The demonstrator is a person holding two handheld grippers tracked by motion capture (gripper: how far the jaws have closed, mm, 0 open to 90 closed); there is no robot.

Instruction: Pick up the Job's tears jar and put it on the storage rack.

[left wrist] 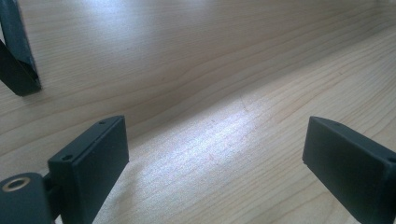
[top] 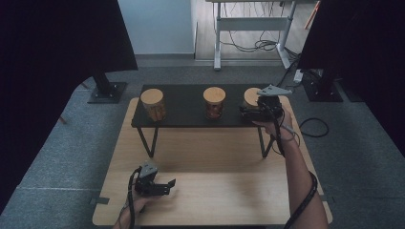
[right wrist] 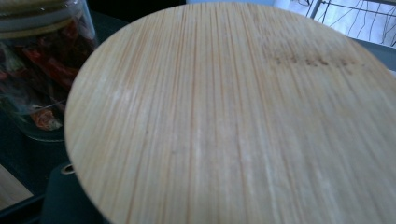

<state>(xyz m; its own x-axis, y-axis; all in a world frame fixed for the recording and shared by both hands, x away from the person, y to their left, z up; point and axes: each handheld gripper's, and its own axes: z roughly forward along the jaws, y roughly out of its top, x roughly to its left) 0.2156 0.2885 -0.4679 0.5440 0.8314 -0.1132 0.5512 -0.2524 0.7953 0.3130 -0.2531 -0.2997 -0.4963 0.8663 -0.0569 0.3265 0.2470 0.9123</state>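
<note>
High view: three glass jars with round wooden lids on a black shelf [top: 191,102] over a pale wooden table [top: 215,191]; right gripper [top: 253,112] level at the rightmost jar [top: 250,95], left gripper [top: 165,185] low near the table's front.
Left gripper view: two black block jaws spread, grained tabletop between.
Right gripper view: bamboo lid [right wrist: 243,121] close up; jaws closed on that jar.

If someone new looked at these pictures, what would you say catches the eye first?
Three jars with round wooden lids stand in a row on the low black shelf: the left jar, the middle jar and the right jar. The right gripper is shut on the right jar, whose lid looms large in the right gripper view. The left gripper rests open over the pale wooden table.
</note>
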